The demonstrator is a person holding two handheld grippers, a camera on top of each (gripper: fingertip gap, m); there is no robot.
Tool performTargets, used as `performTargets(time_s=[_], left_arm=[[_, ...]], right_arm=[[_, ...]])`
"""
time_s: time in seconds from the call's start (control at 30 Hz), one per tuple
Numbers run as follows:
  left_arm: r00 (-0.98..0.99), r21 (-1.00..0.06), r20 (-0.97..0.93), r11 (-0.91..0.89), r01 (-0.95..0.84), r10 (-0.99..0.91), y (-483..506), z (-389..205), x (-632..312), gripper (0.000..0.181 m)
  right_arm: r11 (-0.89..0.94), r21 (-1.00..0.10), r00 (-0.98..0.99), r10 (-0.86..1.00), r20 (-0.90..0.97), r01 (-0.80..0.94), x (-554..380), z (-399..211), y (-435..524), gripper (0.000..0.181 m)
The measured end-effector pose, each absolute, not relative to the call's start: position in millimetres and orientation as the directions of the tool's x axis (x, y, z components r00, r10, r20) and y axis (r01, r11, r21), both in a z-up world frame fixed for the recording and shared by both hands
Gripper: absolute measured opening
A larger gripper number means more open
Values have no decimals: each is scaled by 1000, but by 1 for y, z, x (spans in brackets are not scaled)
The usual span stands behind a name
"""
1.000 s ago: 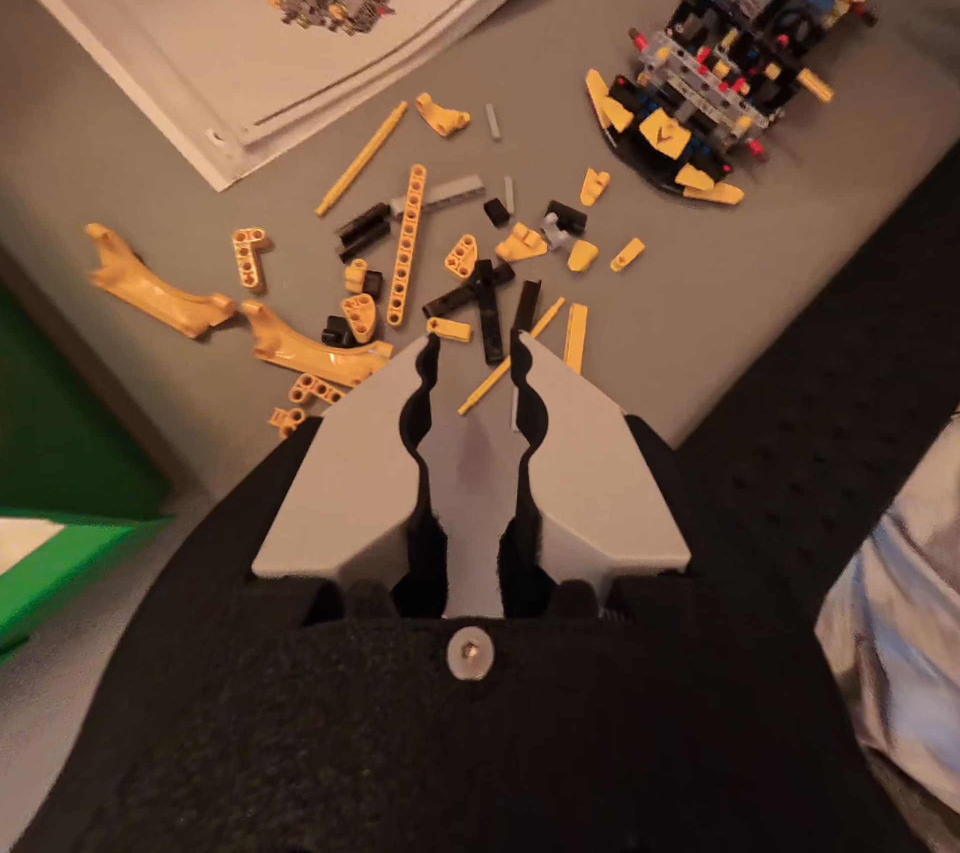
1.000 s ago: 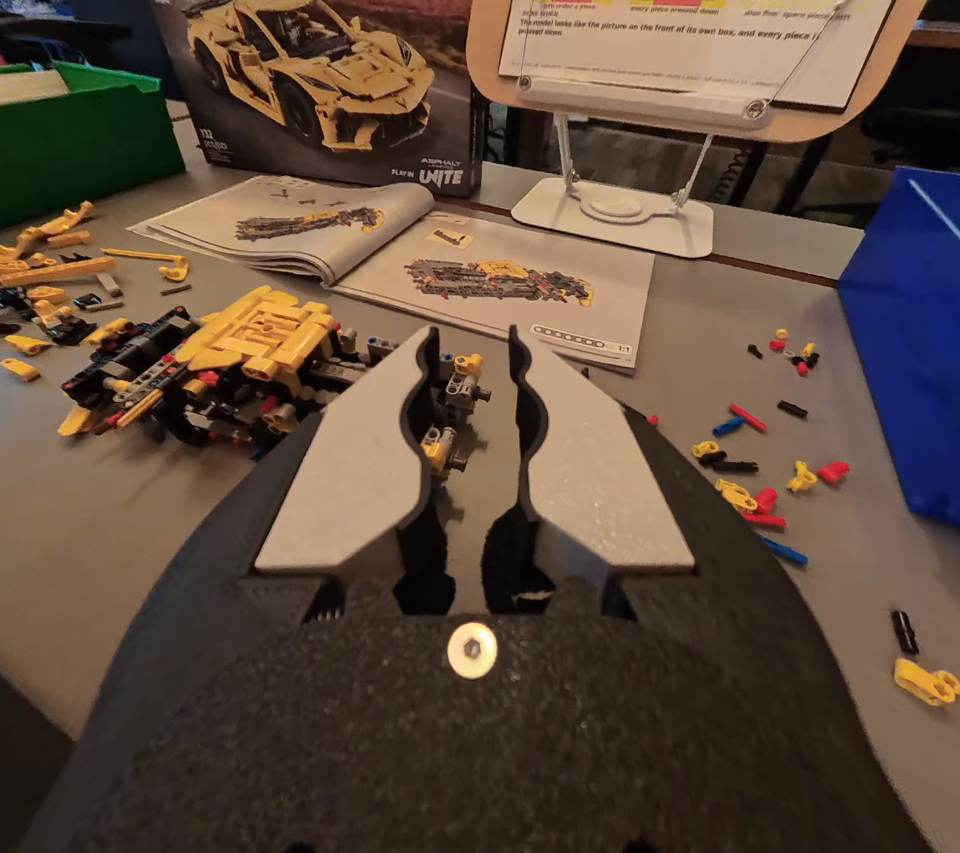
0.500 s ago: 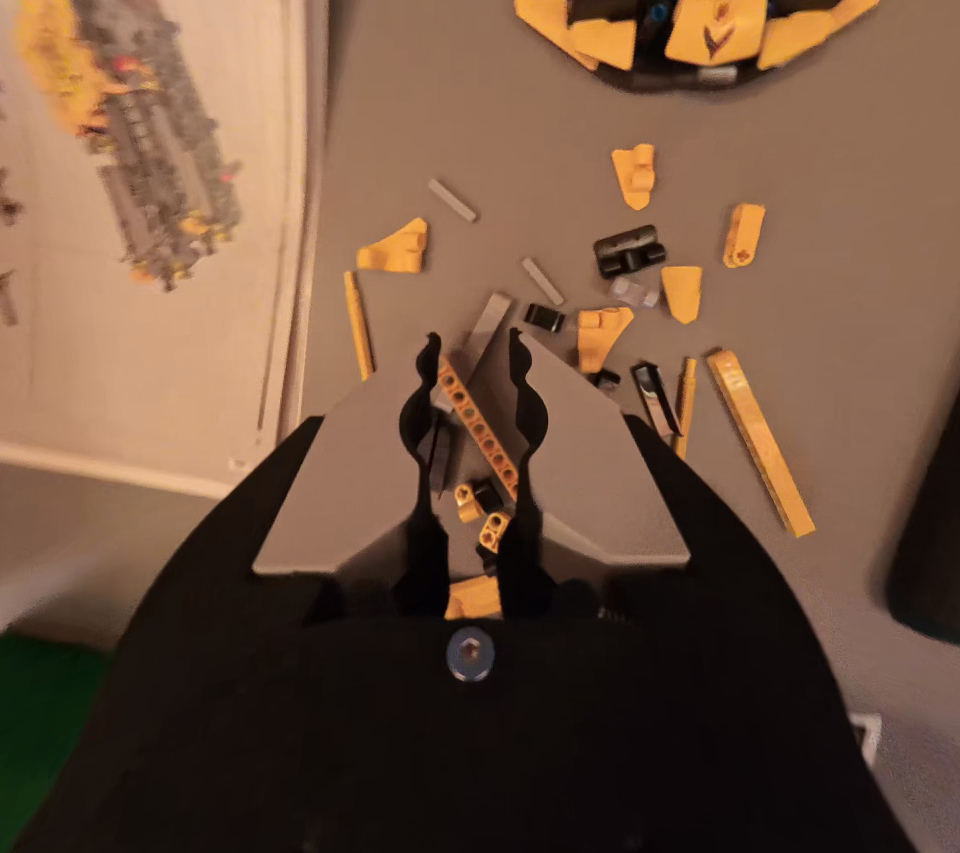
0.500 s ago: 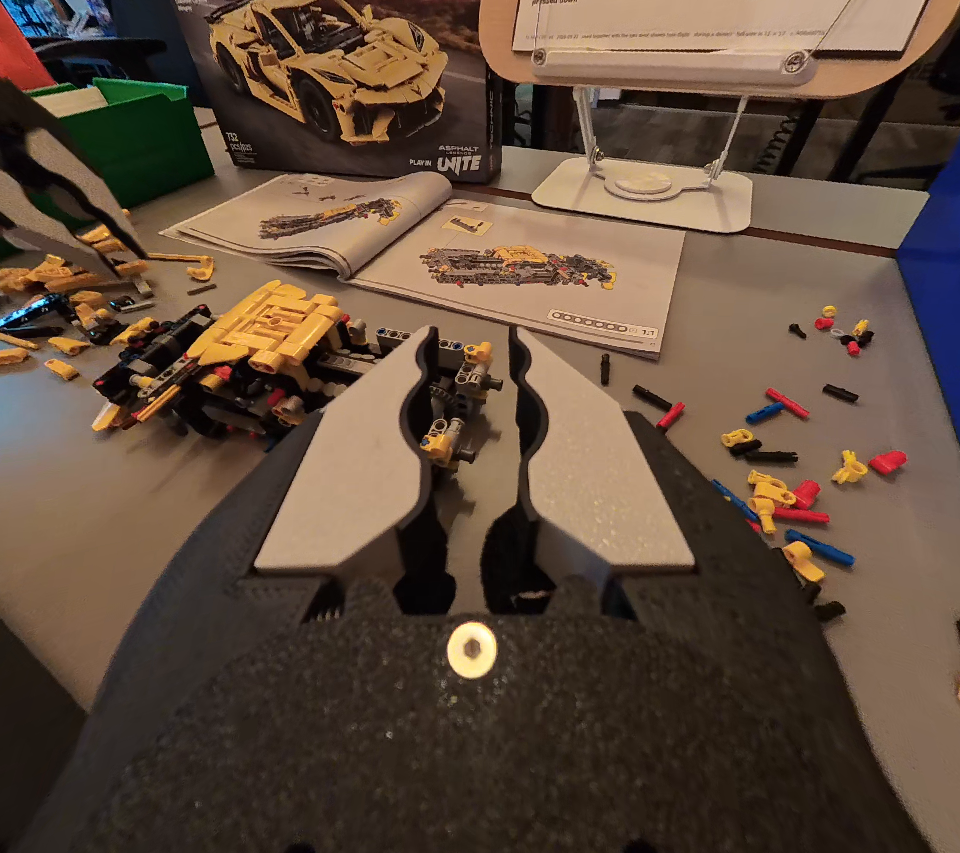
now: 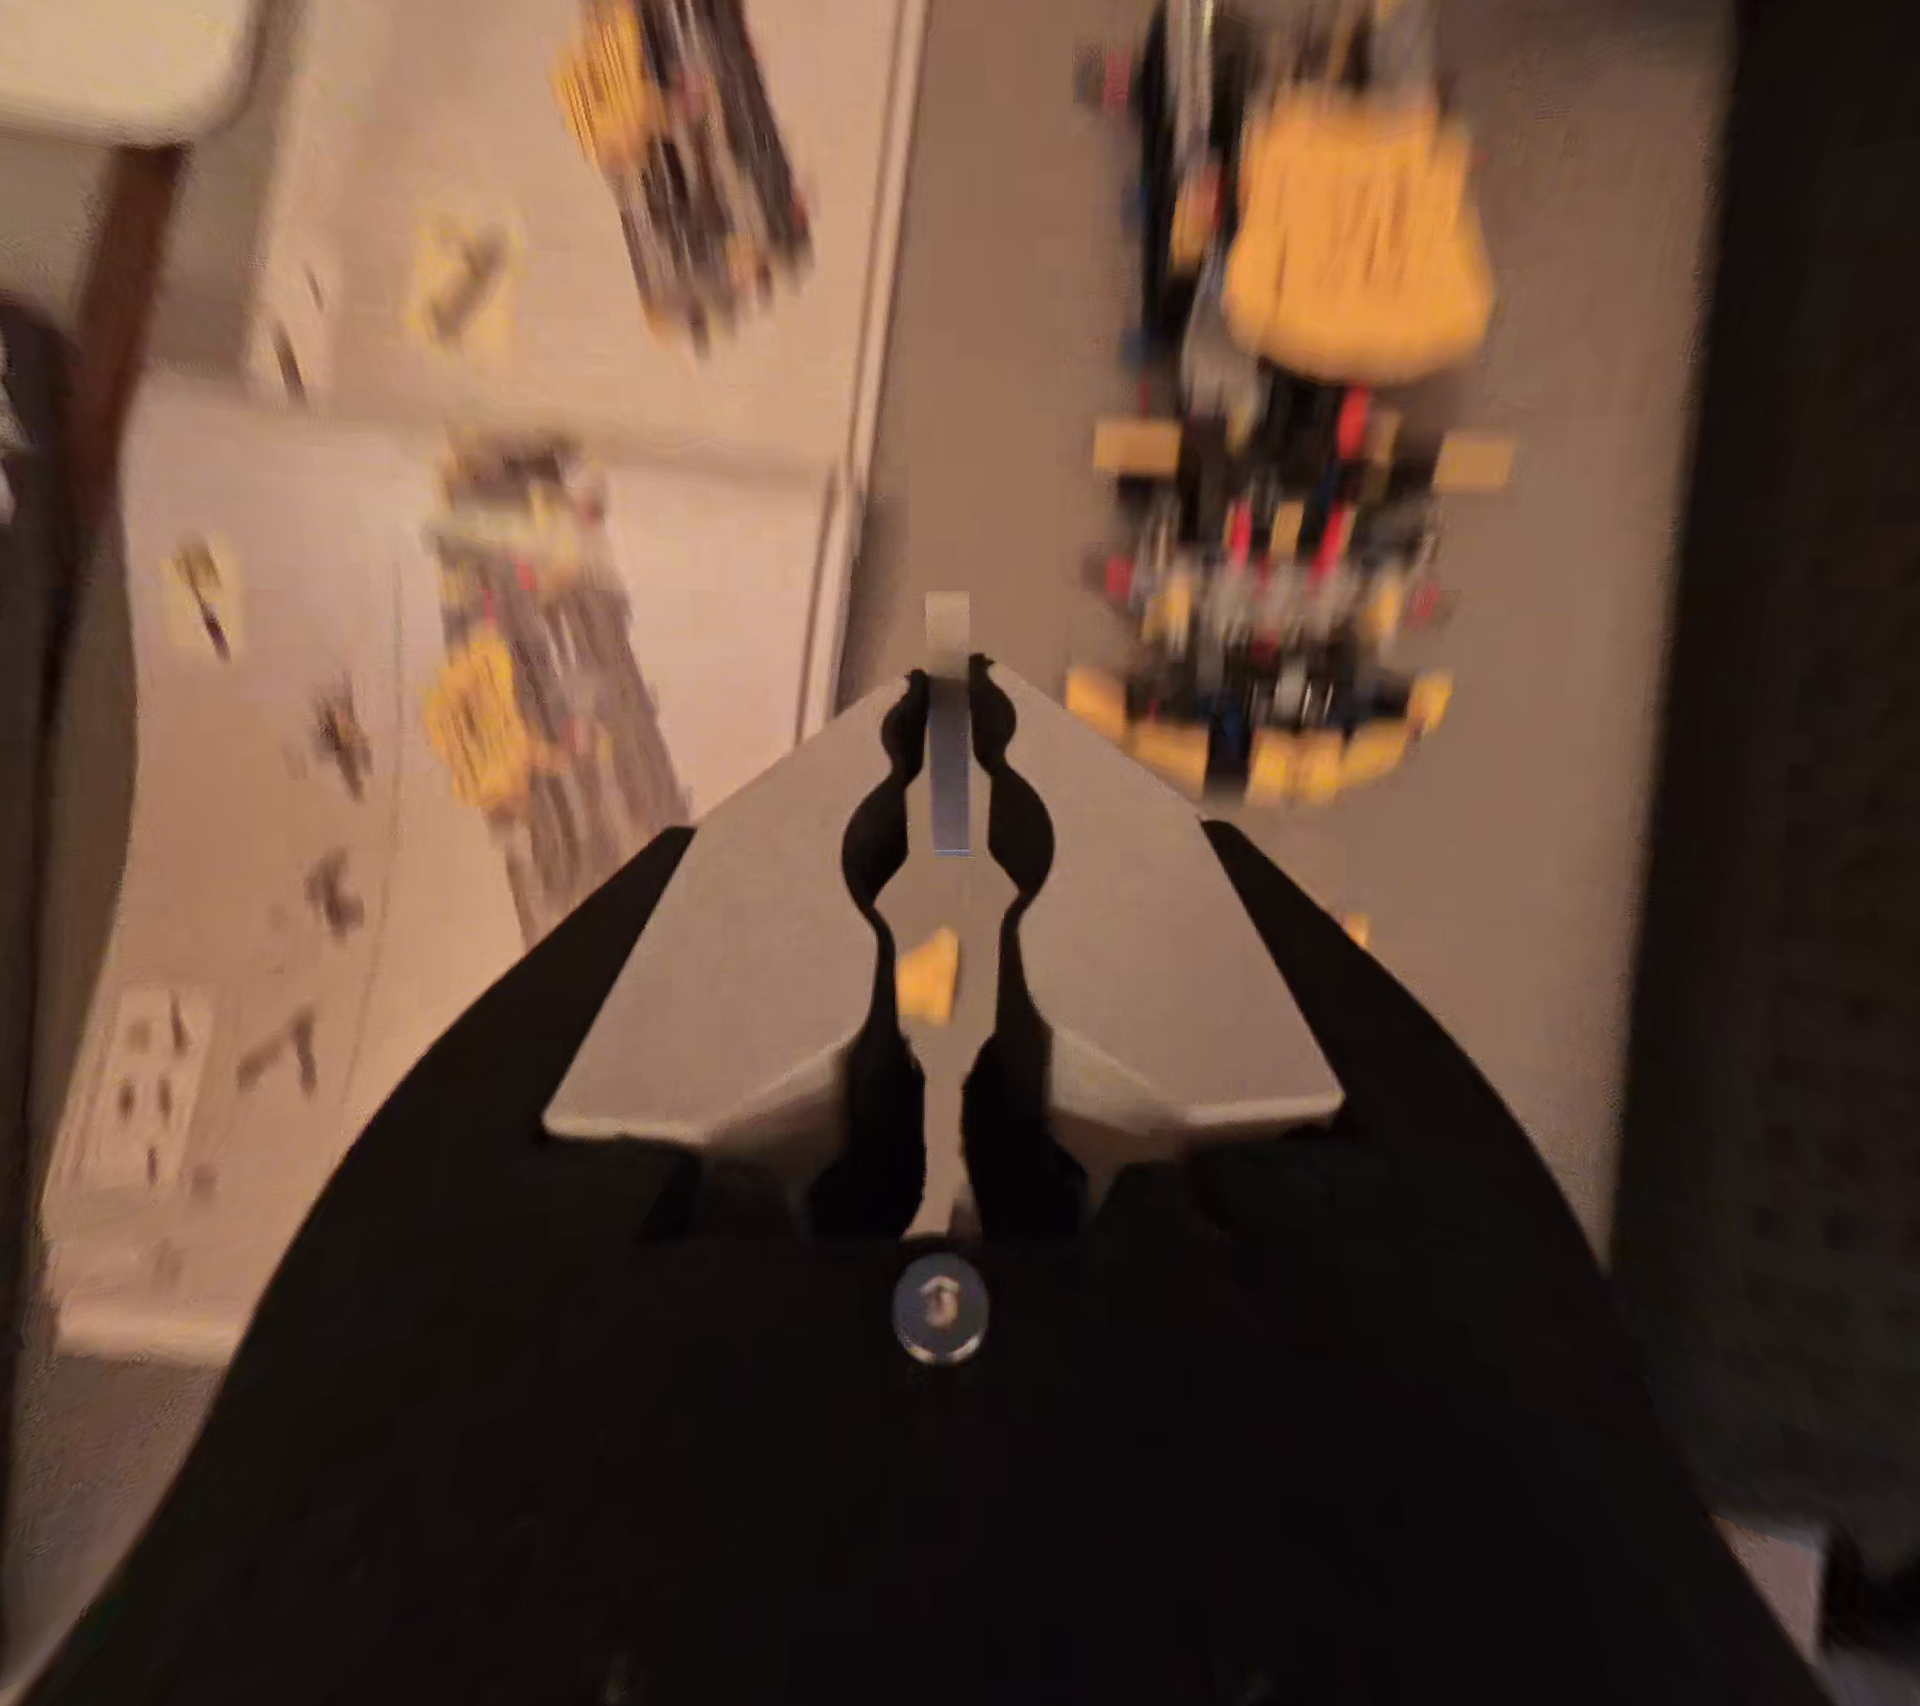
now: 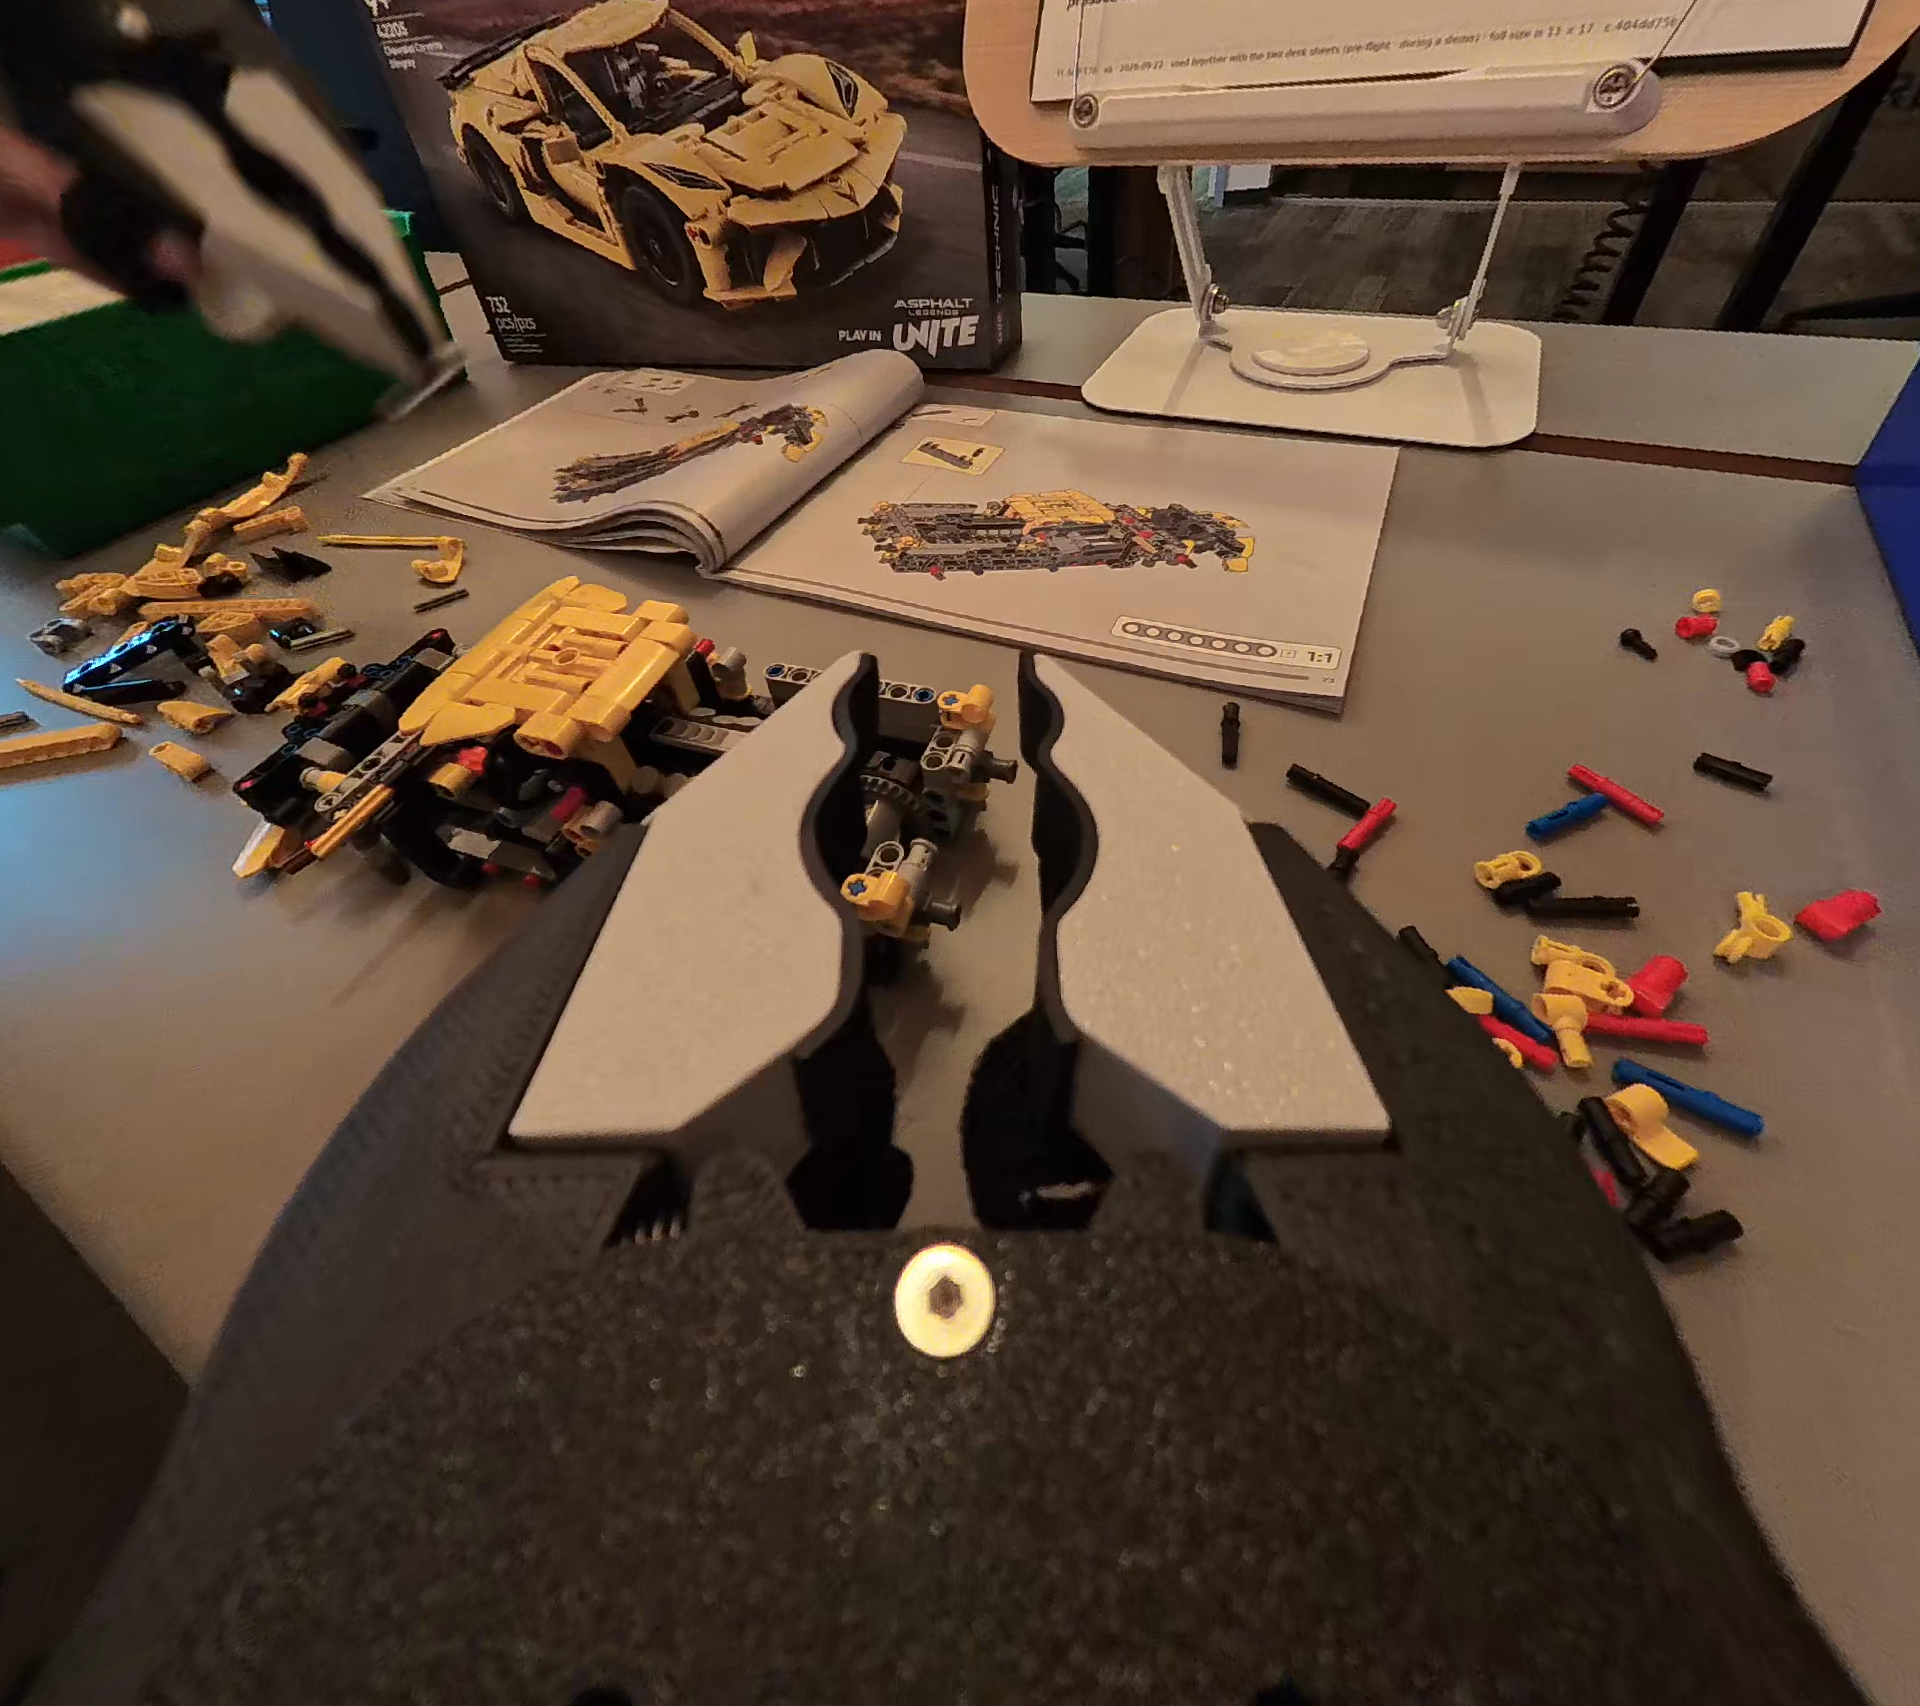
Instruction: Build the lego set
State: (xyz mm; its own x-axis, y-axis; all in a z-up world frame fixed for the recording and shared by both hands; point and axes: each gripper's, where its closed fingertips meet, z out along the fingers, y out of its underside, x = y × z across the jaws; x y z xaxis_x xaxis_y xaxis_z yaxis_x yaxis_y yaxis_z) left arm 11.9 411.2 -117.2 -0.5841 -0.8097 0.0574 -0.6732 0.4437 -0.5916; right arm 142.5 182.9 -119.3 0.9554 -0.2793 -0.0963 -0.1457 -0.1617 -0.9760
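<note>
The left wrist view is blurred. My left gripper [image 5: 945, 674] is shut on a thin grey piece [image 5: 949, 633] that sticks out past the fingertips, held above the table between the instruction booklet [image 5: 582, 306] and the partly built yellow and black car model [image 5: 1340, 285]. The left gripper also shows in the right wrist view [image 6: 410, 352], raised at the upper left. My right gripper [image 6: 945, 669] is open and empty, low over the grey rear end of the car model [image 6: 561, 690].
The set's box [image 6: 675, 98] and a paper stand [image 6: 1320, 368] are at the back, with the open booklet [image 6: 1039, 513] in front. A green bin [image 6: 156, 409] and loose yellow and black parts [image 6: 177, 586] lie left. Small coloured pins [image 6: 1590, 981] lie right, by a blue bin [image 6: 1896, 493]. Left tips to right tips: about 25 cm.
My left gripper dipped into the loose parts, closed on the grey piece and lifted it toward the model. My right gripper stayed open and moved slightly closer to the model's rear.
</note>
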Motion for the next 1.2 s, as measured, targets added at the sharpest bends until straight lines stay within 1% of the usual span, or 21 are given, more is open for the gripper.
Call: performTargets(time_s=[0.03, 0.07, 0.13, 0.2, 0.27, 0.33, 0.4, 0.5, 0.53, 0.6, 0.83, 1.07, 1.2], left_arm=[[-573, -632, 90, 398, -665, -815, 396, -101, 38, 7], [-569, -648, 113, 374, -664, -815, 381, -91, 64, 7], [-611, -630, 141, 406, -662, -779, 346, -90, 112, 7], [-651, -553, 150, 482, -679, -744, 317, -109, 157, 7], [-676, -454, 190, 547, -704, -712, 293, -135, 193, 7], [-697, -355, 185, 614, -705, -693, 281, -159, 222, 7], [-715, -308, 210, 649, -696, -667, 267, -172, 240, 7], [-739, -218, 166, 707, -673, -652, 266, -187, 253, 7], [-741, -217, 190, 708, -672, -644, 260, -189, 253, 7], [-727, -183, 181, 703, -687, -663, 261, -195, 255, 8], [-713, -183, 184, 690, -701, -676, 260, -209, 256, 8], [-696, -192, 203, 669, -718, -689, 259, -210, 256, 7], [-639, -174, 223, 615, -769, -736, 257, -210, 257, 7]], right_arm=[[-162, -976, 955, -279, -96, -146, 143, -119, 183, 26], [-163, -976, 956, -279, -95, -145, 142, -119, 183, 26], [-170, -975, 956, -278, -93, -144, 142, -121, 184, 26], [-170, -975, 956, -281, -88, -140, 142, -120, 183, 26], [-169, -976, 955, -283, -85, -136, 143, -120, 183, 25], [-172, -976, 956, -282, -83, -135, 142, -121, 183, 25], [-178, -975, 957, -279, -80, -134, 142, -122, 183, 25], [-181, -975, 958, -277, -77, -131, 141, -122, 183, 25], [-180, -975, 958, -275, -79, -132, 141, -122, 183, 25], [-175, -975, 959, -270, -84, -135, 140, -121, 183, 25], [-167, -973, 966, -230, -118, -159, 135, -121, 184, 25], [-179, -973, 968, -230, -101, -144, 133, -122, 185, 25], [-180, -972, 968, -229, -105, -149, 133, -123, 185, 25]])
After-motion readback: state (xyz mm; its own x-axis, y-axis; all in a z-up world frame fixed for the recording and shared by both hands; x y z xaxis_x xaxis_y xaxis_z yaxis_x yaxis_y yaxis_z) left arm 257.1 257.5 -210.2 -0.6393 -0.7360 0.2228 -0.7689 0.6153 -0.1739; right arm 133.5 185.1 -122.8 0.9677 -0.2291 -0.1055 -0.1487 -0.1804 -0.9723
